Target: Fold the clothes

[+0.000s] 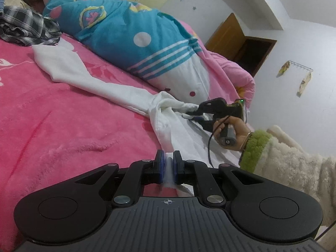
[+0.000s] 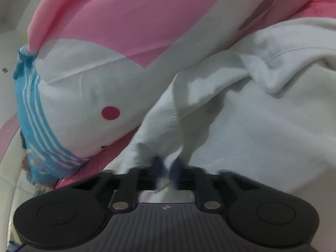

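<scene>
A white long-sleeved garment (image 1: 88, 77) lies stretched across the pink bedspread (image 1: 52, 126), one sleeve reaching toward the upper left. My left gripper (image 1: 168, 163) is shut on a fold of its white cloth near the bottom of the left wrist view. My right gripper (image 1: 194, 113) appears there further right, held in a hand, pinching the bunched cloth. In the right wrist view the right gripper (image 2: 167, 166) is blurred but shut on a ridge of the white garment (image 2: 241, 126).
A rolled teal and white patterned quilt (image 1: 117, 29) lies along the far side of the bed over a pink quilt (image 1: 229, 73). A dark plaid garment (image 1: 25, 27) is heaped at the upper left. A person's fleece sleeve (image 1: 294, 163) is at the right.
</scene>
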